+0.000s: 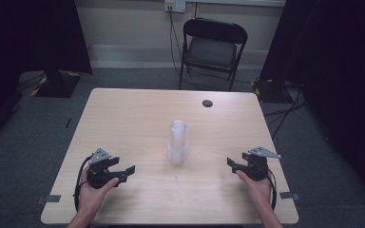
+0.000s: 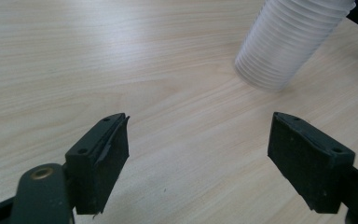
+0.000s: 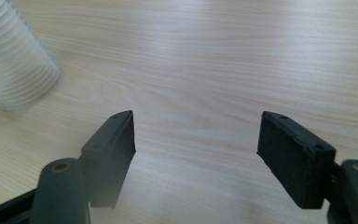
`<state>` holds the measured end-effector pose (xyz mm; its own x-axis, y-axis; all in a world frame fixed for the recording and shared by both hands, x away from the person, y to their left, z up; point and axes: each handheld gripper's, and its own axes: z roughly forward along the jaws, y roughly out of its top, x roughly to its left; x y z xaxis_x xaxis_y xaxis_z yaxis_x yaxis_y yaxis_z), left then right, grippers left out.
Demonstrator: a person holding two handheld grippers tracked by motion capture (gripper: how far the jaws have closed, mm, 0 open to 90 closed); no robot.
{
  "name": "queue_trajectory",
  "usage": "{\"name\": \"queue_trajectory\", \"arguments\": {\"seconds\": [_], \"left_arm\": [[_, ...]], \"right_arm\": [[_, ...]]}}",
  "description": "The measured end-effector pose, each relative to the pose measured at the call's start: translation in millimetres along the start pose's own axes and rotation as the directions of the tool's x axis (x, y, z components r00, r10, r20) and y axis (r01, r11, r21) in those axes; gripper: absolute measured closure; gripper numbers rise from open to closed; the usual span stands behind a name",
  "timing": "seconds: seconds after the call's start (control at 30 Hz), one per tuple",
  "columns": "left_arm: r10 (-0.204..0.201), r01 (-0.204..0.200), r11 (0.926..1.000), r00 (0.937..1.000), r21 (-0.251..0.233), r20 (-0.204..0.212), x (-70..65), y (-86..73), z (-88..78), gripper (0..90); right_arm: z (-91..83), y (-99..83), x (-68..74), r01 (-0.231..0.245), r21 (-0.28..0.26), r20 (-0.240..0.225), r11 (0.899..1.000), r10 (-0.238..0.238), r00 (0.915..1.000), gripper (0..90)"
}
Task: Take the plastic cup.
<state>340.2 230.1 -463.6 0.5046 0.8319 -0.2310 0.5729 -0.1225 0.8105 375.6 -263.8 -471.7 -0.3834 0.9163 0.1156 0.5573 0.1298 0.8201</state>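
Both hand-held grippers, left [image 1: 129, 172] and right [image 1: 230, 164], flank the cup stack [image 1: 177, 142], apart.

One cup stack [image 1: 177, 142], two tongs, one table [image 1: 123, 123], one chair [image 1: 212, 47].

Pale wooden table [image 1: 123, 118] with one stack on it

A stack of translucent white plastic cups [image 1: 177, 142] stands mid-table; a round dark grommet hole [image 1: 207, 103] sits beyond it, toward the far edge.

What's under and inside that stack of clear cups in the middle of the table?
The stack of cups stands upright, directly on the bare wooden table, with nothing visible beneath it. Inside, the nested ribbed cup walls show through; whether anything sits in the top cup cannot be told from these angles.
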Motion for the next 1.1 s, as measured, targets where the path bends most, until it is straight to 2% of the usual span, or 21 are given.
{"name": "queue_trajectory", "arguments": {"seconds": [0.17,0.27,0.43,0.57,0.67,0.9,1.0,1.03,1.07,1.1], "left_arm": [[0.001,-0.001,1.0,1.0,0.0,0.004,0.3,0.6,1.4,19.6],[-0.003,0.003,1.0,1.0,0.002,0.007,-1.1,1.2,3.6,19.2],[0.006,-0.006,1.0,0.9999,0.008,0.009,-4.7,1.9,7.2,19.2],[0.02,-0.02,0.9997,0.9998,0.011,0.01,-6.9,2.4,8.4,19.2],[0.033,-0.033,0.9994,0.9993,0.013,0.017,-9.9,2.5,9.1,19.2],[0.037,-0.037,0.9991,0.9991,0.021,0.02,-10.9,1.1,10.3,19.1],[0.038,-0.038,0.9988,0.9991,0.029,0.019,-10.6,0.5,11.1,19.2],[0.038,-0.038,0.9988,0.9991,0.029,0.019,-10.6,0.5,11.1,19.2],[0.042,-0.043,0.9986,0.9989,0.03,0.019,-10.5,0.1,10.9,19.2],[0.042,-0.043,0.9986,0.9989,0.03,0.019,-10.5,0.1,10.9,19.2]], "right_arm": [[-0.5,0.6,0.8,0.007,-0.011,-0.015,1.0,-0.007,0.9999,28.9],[-0.1,0.7,3.4,0.019,-0.017,-0.041,1.0,-0.02,0.999,29.9],[-1.2,0.4,7.2,0.024,-0.017,-0.084,1.0,-0.025,0.9962,30.3],[-3.8,1.4,10.8,0.036,-0.028,-0.1,0.999,-0.039,0.9943,30.5],[-7.0,3.8,18.6,0.057,-0.045,-0.132,0.997,-0.062,0.9893,31.3],[-9.9,8.5,29.7,0.07,-0.069,-0.17,0.995,-0.081,0.9822,32.0],[-9.7,14.3,37.8,0.085,-0.087,-0.199,0.993,-0.101,0.9749,33.0],[-9.7,14.3,37.8,0.085,-0.087,-0.199,0.993,-0.101,0.9749,33.0],[-9.1,17.8,43.1,0.095,-0.101,-0.211,0.99,-0.114,0.9707,33.3],[-9.1,17.8,43.1,0.095,-0.101,-0.211,0.99,-0.114,0.9707,33.3]]}}
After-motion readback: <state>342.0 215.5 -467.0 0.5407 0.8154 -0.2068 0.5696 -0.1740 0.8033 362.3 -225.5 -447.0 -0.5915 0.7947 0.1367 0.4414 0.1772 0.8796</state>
